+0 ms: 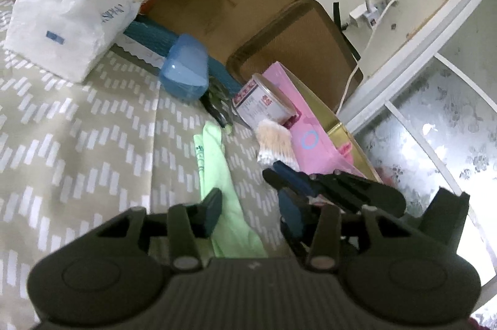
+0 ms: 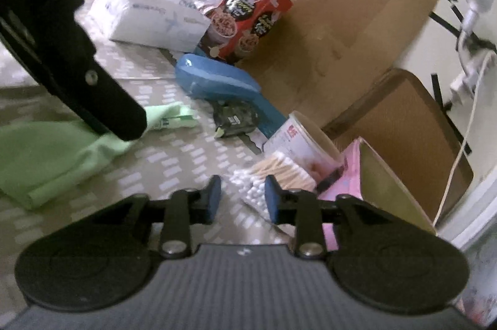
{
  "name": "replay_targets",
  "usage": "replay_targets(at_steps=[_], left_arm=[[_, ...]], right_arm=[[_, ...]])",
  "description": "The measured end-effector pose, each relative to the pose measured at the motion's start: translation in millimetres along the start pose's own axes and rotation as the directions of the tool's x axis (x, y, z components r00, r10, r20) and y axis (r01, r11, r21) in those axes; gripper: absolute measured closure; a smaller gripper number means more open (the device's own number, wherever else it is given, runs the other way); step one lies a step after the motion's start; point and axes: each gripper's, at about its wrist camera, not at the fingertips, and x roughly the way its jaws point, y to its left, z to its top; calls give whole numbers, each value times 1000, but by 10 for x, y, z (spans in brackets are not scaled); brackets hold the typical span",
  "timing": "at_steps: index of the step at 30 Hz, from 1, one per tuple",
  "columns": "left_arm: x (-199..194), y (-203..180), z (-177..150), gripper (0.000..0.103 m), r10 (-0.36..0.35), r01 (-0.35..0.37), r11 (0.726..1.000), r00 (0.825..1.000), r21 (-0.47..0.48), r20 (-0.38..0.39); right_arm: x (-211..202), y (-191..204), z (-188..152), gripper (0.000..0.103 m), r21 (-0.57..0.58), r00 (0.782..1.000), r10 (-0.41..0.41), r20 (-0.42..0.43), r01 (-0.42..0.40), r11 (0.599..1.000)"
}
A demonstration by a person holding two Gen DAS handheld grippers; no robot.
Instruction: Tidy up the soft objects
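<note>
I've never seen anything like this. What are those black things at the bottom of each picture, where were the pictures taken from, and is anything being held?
There is no robot here: a person holds a two-fingered tool in each hand, and a camera on each looks along its fingers. One picture is from the left tool, the other from the right tool. On the patterned cover lie a green cloth, a pack of cotton swabs, a blue case, a tissue pack, a red box and a round tin. The cloth runs between the left tool's open fingers, unpinched. The right tool's fingers stand narrowly apart before the swabs; nothing looks gripped.
</note>
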Motion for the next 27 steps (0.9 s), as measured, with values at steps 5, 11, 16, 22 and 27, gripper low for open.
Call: replay_targets(at_steps=[5,11,16,22,27], left_arm=[[-19,52,5,59,-9,10,999,1000,-31,14],[-65,62,12,52,-29,30,999,999,-33,33],[-35,-99,-3,52,-21,21,999,1000,32,7],[-25,-555,-51,52,-76,79,986,997,148,-26],[76,-797,-161,42,-8,27,973,996,231,-84]], right_arm=[[-160,0,-9,99,35,998,-23,59,21,999],[-638,-19,-101,99,134,989,70,130,-88,987],[-1069,63,-331,93,166,955,273,119,-290,942],[-1301,-251,-532,50,451,939,258,225,-335,827],[-1202,-285,-607,49,538,944,248,216,-327,777]])
